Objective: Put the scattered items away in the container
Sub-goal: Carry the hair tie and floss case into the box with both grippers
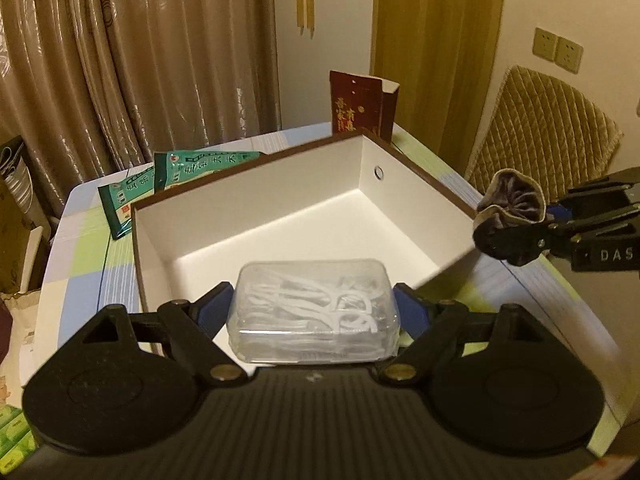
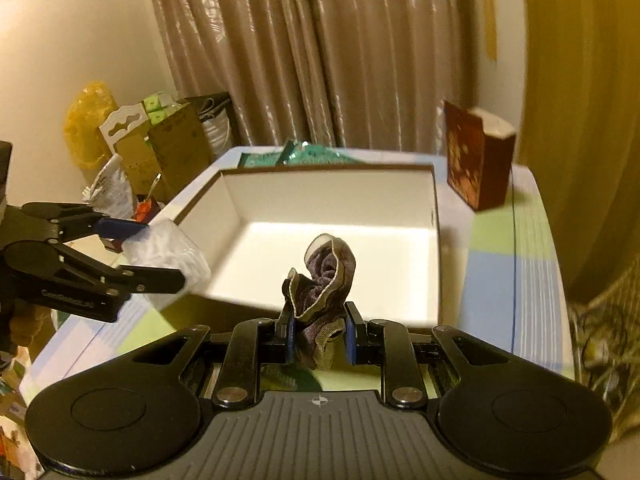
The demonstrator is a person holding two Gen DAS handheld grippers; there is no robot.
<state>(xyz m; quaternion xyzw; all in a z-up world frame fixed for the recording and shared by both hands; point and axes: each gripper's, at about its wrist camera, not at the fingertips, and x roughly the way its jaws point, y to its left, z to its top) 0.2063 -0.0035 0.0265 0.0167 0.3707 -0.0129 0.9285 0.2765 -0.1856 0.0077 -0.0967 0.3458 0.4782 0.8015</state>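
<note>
A clear plastic case of white floss picks (image 1: 314,312) sits gripped between the blue pads of my left gripper (image 1: 314,308), raised over the near edge of the open brown box (image 1: 416,204) with a white inside. The same case (image 2: 166,258) shows at the left of the right wrist view, in the left gripper (image 2: 160,252). My right gripper (image 2: 320,338) is shut on a dark purple scrunchie (image 2: 326,280) with a pale hem, held above the box's near wall (image 2: 240,200). From the left wrist view the scrunchie (image 1: 510,216) hangs by the box's right rim, in my right gripper (image 1: 532,228).
Two green sachets (image 1: 160,182) lie on the checked tablecloth (image 1: 80,248) behind the box. A dark red carton (image 1: 362,106) stands at the far edge. A quilted chair back (image 1: 544,136) is at the right. Boxes and bags (image 2: 152,148) crowd the floor to the left.
</note>
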